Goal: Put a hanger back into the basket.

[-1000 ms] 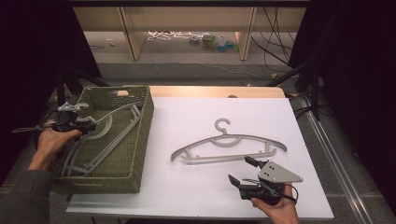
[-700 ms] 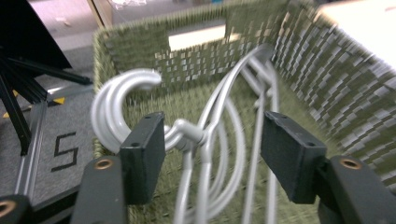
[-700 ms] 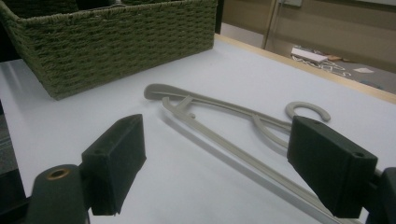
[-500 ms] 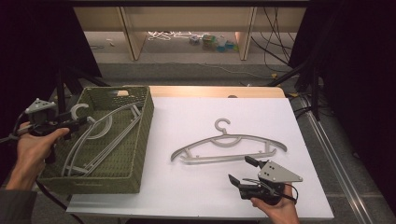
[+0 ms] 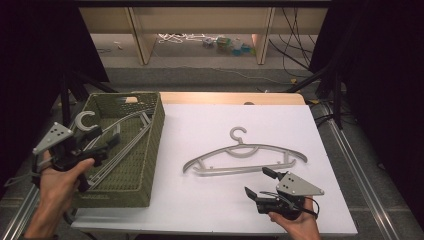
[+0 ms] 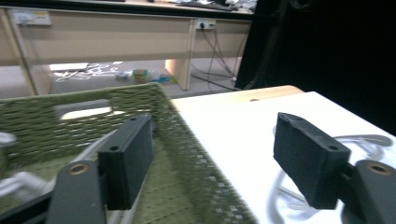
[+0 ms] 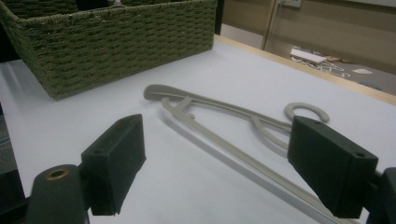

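The left hand (image 5: pixel 59 181) comes up beside the near left corner of the basket (image 5: pixel 150 145), fist wrapped round the grip, wrist bent so that the left tongs (image 5: pixel 102 146) point across the basket's left wall and over its inside. Their jaws stand spread with nothing between them; in the left gripper view they (image 6: pixel 212 161) frame the basket's right wall (image 6: pixel 187 140) and the white bench (image 6: pixel 243 121) beyond it. A grey three-cornered plate sits on top of the tool, tilted up to the left.

The right hand (image 5: pixel 295 222) rests low on the bench, well to the right of the basket and near the front edge, palm under the tool. The right tongs (image 5: pixel 260 182) point back toward the basket; their jaws are also spread and empty, just short of the hanger (image 5: pixel 245 157).

That hanger lies flat on the bench to the right of the basket, apart from it: pale grey plastic, smooth, with curved shoulders, a straight lower bar and an open hook (image 7: pixel 306 109) pointing away from the person. More hangers (image 5: pixel 117 135) of the same grey plastic lie slanted inside the basket, one hook (image 5: pixel 85 120) poking up over the left wall. The basket is rectangular, olive green, tightly woven, with a handle slot cut in its far wall.
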Demonstrator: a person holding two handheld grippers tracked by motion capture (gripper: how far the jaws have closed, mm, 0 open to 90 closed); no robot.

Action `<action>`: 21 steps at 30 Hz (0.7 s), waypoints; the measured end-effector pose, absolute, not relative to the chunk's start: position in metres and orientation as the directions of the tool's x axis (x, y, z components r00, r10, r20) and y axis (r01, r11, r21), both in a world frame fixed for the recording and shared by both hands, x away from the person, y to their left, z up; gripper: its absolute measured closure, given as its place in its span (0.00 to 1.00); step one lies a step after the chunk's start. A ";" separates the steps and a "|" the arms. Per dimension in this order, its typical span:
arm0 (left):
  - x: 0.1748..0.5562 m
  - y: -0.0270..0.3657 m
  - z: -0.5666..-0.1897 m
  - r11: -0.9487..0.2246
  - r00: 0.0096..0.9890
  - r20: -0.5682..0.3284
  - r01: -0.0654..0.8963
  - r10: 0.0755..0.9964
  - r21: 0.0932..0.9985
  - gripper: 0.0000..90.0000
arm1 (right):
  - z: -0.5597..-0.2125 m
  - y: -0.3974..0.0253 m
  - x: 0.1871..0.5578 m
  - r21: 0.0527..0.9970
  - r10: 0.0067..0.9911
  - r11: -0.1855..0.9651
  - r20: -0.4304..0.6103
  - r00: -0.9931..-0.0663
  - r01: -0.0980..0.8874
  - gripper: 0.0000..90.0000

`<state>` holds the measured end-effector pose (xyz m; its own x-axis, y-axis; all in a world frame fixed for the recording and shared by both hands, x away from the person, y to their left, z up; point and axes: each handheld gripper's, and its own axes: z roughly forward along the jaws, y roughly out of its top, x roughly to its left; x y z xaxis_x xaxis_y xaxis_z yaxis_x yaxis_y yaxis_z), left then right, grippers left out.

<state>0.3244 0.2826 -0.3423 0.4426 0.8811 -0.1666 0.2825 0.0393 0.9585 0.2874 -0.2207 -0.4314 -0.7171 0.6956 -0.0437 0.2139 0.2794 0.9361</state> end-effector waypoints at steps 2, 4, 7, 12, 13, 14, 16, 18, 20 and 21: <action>0.323 0.277 -0.345 0.042 0.462 -0.173 0.280 0.870 0.959 0.30 | -0.432 -0.221 0.287 0.936 0.698 0.282 -0.048 -0.715 0.212 0.22; 0.319 0.265 -0.351 0.016 0.489 -0.161 0.287 0.857 0.958 0.29 | -0.432 -0.221 0.287 0.936 0.697 0.282 -0.049 -0.715 0.211 0.22; 0.311 0.242 -0.362 -0.039 0.530 -0.115 0.271 0.840 0.962 0.25 | -0.431 -0.220 0.287 0.939 0.691 0.266 -0.027 -0.723 0.219 0.22; 0.309 0.227 -0.373 -0.068 0.555 -0.104 0.280 0.825 0.957 0.27 | -0.431 -0.221 0.286 0.938 0.696 0.272 -0.037 -0.717 0.215 0.22; 0.309 0.227 -0.373 -0.068 0.555 -0.104 0.280 0.825 0.957 0.27 | -0.431 -0.221 0.286 0.938 0.696 0.272 -0.037 -0.717 0.215 0.22; 0.309 0.227 -0.374 -0.072 0.558 -0.101 0.279 0.824 0.958 0.27 | -0.431 -0.221 0.286 0.938 0.693 0.272 -0.036 -0.720 0.216 0.22; 0.308 0.226 -0.376 -0.063 0.558 -0.110 0.282 0.822 0.957 0.27 | -0.431 -0.221 0.286 0.937 0.692 0.273 -0.035 -0.721 0.216 0.22; 0.307 0.225 -0.377 -0.064 0.563 -0.105 0.272 0.819 0.960 0.27 | -0.431 -0.221 0.286 0.936 0.687 0.277 -0.036 -0.726 0.216 0.22; 0.305 0.224 -0.380 -0.060 0.569 -0.104 0.261 0.816 0.963 0.28 | -0.431 -0.221 0.286 0.936 0.687 0.277 -0.034 -0.726 0.217 0.22; 0.304 0.223 -0.381 -0.061 0.572 -0.102 0.260 0.814 0.964 0.28 | -0.431 -0.221 0.286 0.937 0.687 0.276 -0.034 -0.726 0.216 0.22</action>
